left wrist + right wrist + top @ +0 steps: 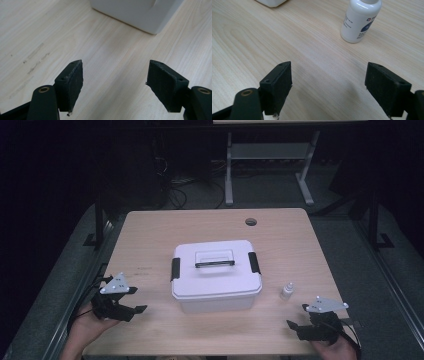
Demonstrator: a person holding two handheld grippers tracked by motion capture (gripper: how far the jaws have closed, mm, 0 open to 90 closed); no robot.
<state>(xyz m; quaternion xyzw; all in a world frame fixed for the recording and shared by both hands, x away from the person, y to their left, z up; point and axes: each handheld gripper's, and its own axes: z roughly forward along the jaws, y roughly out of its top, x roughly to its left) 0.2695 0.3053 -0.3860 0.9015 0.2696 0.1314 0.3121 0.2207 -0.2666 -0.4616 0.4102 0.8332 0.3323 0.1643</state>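
Note:
A white plastic box [216, 280] with a lid, a clear handle and black side latches stands in the middle of the wooden table [150, 230]. A small white dropper bottle [287, 291] stands upright to its right; it is larger in the right gripper view [360, 21]. My left gripper [136, 300] hovers left of the box, jaws open with nothing between them [115, 85]. The box's lower corner [140, 15] lies ahead of it. My right gripper [298, 316] is near the front right edge, open and empty [328, 87], short of the bottle.
A round cable hole [251, 222] sits near the table's far edge. Beyond the table stand a white desk frame [270, 165] and cables on the dark floor. Bare wood lies in front of the box between both grippers.

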